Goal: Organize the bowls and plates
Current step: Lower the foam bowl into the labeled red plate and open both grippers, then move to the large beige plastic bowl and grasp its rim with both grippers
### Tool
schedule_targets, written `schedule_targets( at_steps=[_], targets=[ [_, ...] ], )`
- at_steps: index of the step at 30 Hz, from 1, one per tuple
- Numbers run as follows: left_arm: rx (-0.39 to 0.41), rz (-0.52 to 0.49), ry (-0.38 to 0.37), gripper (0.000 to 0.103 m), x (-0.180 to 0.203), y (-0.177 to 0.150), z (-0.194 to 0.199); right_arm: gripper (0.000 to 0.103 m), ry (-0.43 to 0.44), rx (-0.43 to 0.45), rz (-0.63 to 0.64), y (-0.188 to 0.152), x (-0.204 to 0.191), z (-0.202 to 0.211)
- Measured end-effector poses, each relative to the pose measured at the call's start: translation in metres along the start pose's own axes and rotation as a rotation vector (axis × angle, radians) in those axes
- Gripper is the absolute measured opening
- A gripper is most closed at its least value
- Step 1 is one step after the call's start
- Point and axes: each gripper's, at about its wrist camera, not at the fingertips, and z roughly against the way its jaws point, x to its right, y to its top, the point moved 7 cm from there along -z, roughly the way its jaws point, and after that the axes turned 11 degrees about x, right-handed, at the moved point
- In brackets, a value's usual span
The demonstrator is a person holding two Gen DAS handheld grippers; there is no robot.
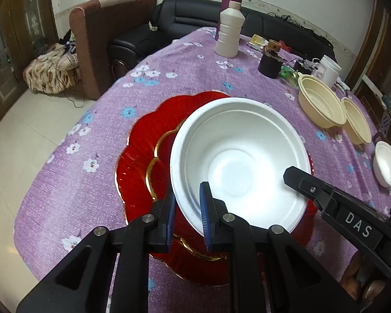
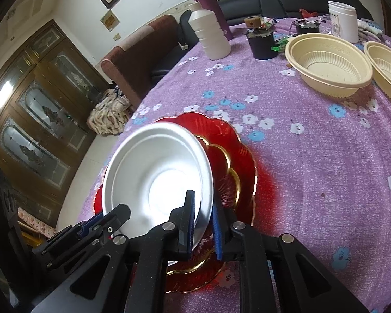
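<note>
a wide white foam bowl (image 1: pixel 237 161) is seen resting, slightly tilted, on a red scalloped plastic plate with a gold inner band (image 1: pixel 140 156), which lies flat on a tabletop covered by a purple flowered cloth (image 1: pixel 117 96). the bowl's near rim is straddled by the left gripper (image 1: pixel 187 216), its blue-padded jaws narrowly set with the thin rim between them; whether the pads press on it cannot be told. the opposite near rim is straddled by the right gripper (image 2: pixel 204 229), whose jaws stand slightly parted around the rim, a small gap showing on one side. this one stacking step is judged nearly done, with the bowl set on the plate and the release about due. well apart, two cream ribbed plastic bowls (image 2: pixel 328 62) stand side by side, and a small white foam bowl (image 1: pixel 384 163) sits alone near the tabletop edge; these appear still to be gathered.
</note>
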Motion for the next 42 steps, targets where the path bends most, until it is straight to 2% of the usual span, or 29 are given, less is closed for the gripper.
schedule_targets(
  at_steps=[2, 4, 6, 7, 8, 10, 11, 14, 16, 22, 26, 33, 42],
  targets=[
    [0.011, 0.021, 0.005, 0.016, -0.003, 0.002, 0.002, 0.016, 0.008, 0.011, -0.014, 0.003, 0.001, 0.003],
    [0.013, 0.042, 0.011, 0.022, -0.007, 0.004, 0.006, 0.029, 0.012, 0.03, -0.03, 0.006, 0.005, 0.009],
    [0.025, 0.071, 0.005, 0.041, -0.011, 0.009, 0.011, 0.038, 0.022, 0.052, -0.048, 0.012, 0.008, 0.016],
    [0.035, 0.083, 0.002, 0.059, -0.011, 0.011, 0.013, 0.045, 0.025, 0.061, -0.057, 0.015, 0.011, 0.02],
    [0.045, 0.092, 0.0, 0.068, -0.013, 0.014, 0.016, 0.049, 0.029, 0.071, -0.066, 0.017, 0.014, 0.024],
    [0.074, 0.113, -0.01, 0.07, -0.016, 0.021, 0.024, 0.062, 0.046, 0.088, -0.081, 0.023, 0.022, 0.033],
    [0.081, 0.124, -0.012, 0.07, -0.016, 0.024, 0.027, 0.064, 0.052, 0.094, -0.098, 0.025, 0.027, 0.037],
    [0.1, 0.166, -0.037, 0.075, -0.011, 0.041, 0.032, 0.066, 0.061, 0.113, -0.177, 0.039, 0.053, 0.049],
    [0.101, 0.158, -0.053, 0.078, 0.003, 0.056, 0.03, 0.067, 0.043, 0.126, -0.229, 0.048, 0.073, 0.055],
    [0.013, 0.04, -0.155, 0.078, 0.089, 0.086, -0.002, 0.069, 0.0, 0.136, -0.423, 0.078, 0.143, 0.057],
    [-0.132, 0.026, -0.198, 0.078, 0.144, 0.085, -0.048, 0.069, -0.003, 0.116, -0.484, 0.096, 0.174, 0.045],
    [-0.169, 0.071, -0.145, 0.078, 0.187, 0.102, -0.104, 0.069, -0.027, 0.122, -0.527, 0.126, 0.209, 0.023],
    [-0.164, 0.072, -0.112, 0.077, 0.216, 0.107, -0.141, 0.059, -0.089, 0.095, -0.534, 0.142, 0.237, -0.006]
  ],
)
